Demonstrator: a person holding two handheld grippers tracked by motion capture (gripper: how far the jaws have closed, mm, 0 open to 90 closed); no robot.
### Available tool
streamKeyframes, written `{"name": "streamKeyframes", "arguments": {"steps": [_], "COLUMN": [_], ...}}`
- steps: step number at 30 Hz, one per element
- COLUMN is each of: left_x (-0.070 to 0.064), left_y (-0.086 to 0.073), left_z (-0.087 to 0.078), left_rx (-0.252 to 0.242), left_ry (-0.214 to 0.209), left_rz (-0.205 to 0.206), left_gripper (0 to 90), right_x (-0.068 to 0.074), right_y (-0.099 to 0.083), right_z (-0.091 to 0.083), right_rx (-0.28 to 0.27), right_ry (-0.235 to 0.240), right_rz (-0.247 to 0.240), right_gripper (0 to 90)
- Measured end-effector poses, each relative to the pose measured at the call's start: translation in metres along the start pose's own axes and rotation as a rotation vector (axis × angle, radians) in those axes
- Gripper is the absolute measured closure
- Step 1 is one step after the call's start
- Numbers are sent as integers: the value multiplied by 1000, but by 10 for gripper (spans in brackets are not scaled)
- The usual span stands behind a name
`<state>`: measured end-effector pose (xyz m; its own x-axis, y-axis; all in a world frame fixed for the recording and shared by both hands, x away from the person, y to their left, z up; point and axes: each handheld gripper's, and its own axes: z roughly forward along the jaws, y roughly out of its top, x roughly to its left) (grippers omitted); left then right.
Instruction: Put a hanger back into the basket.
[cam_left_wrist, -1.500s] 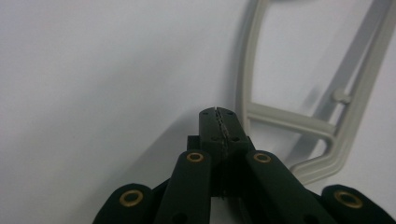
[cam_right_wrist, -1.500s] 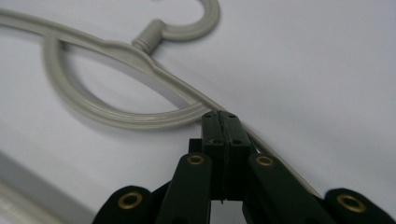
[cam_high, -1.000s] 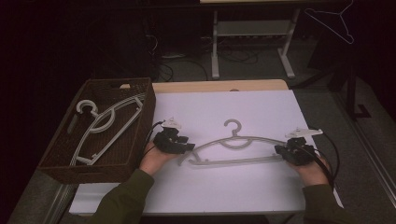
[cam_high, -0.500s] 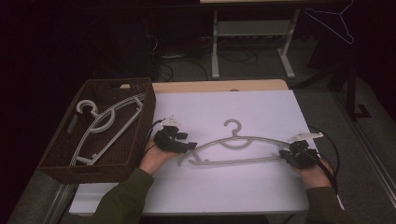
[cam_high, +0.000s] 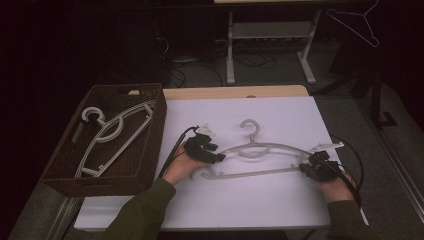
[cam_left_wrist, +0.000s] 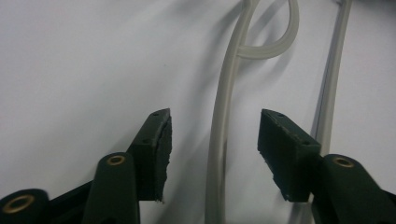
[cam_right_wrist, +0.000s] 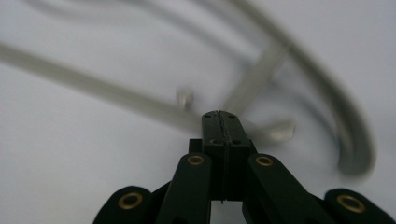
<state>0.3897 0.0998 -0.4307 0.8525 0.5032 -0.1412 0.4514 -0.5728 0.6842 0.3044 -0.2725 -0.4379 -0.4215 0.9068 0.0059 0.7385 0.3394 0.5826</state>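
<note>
A pale grey plastic hanger (cam_high: 260, 147) lies flat on the white table (cam_high: 280, 112), hook pointing away from me. My left gripper (cam_high: 219, 156) is at the hanger's left shoulder. In the left gripper view it (cam_left_wrist: 214, 140) stands open, and the hanger's arm (cam_left_wrist: 219, 140) runs between the two pads without touching either. My right gripper (cam_high: 305, 169) is at the hanger's right end. In the right gripper view its jaws (cam_right_wrist: 220, 119) are pressed together, nothing shows between them, and the blurred hanger bar (cam_right_wrist: 93, 88) lies just beyond the tip.
A dark wicker basket (cam_high: 150, 145) stands at the table's left edge with two pale hangers (cam_high: 112, 130) lying in it. Cables trail from both grippers. Beyond the table are a stand's legs (cam_high: 231, 55) and a wire hanger (cam_high: 357, 22) hanging at the upper right.
The left gripper has shifted a little to the right, over the hanger's left arm. The right gripper has drawn back slightly toward me at the hanger's right end.
</note>
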Motion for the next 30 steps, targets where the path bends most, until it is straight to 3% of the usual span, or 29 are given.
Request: {"name": "streamKeyframes", "arguments": {"steps": [6,10,12,13,17,18,19,27,30], "left_x": [-1,1,1,2,5,6,6,6,8], "left_y": [14,21,23,25,27,27,27,27,27], "left_z": [22,25,24,22,20,18,19,25,27], "left_rx": [60,43,21,30,0,13,4,31,40], "left_ry": [-3,5,6,8,5,9,11,15,20], "left_rz": [54,46,32,47,14,26,12,22,21], "left_gripper": [561,541,524,512,483,479,479,478,482], "right_x": [0,1,1,1,-2,-3,-5,-4,-3], "right_y": [-1,0,1,3,10,11,12,8,9], "right_z": [1,0,-4,-7,-12,-11,-8,6,8], "right_rx": [4,3,-24,-41,-92,-92,-90,-10,-9], "right_ry": [2,9,15,12,-4,-9,-10,-19,-22], "right_rz": [25,18,13,12,20,26,24,15,6], "right_gripper": [900,900,900,900,900,900,900,900,900]}}
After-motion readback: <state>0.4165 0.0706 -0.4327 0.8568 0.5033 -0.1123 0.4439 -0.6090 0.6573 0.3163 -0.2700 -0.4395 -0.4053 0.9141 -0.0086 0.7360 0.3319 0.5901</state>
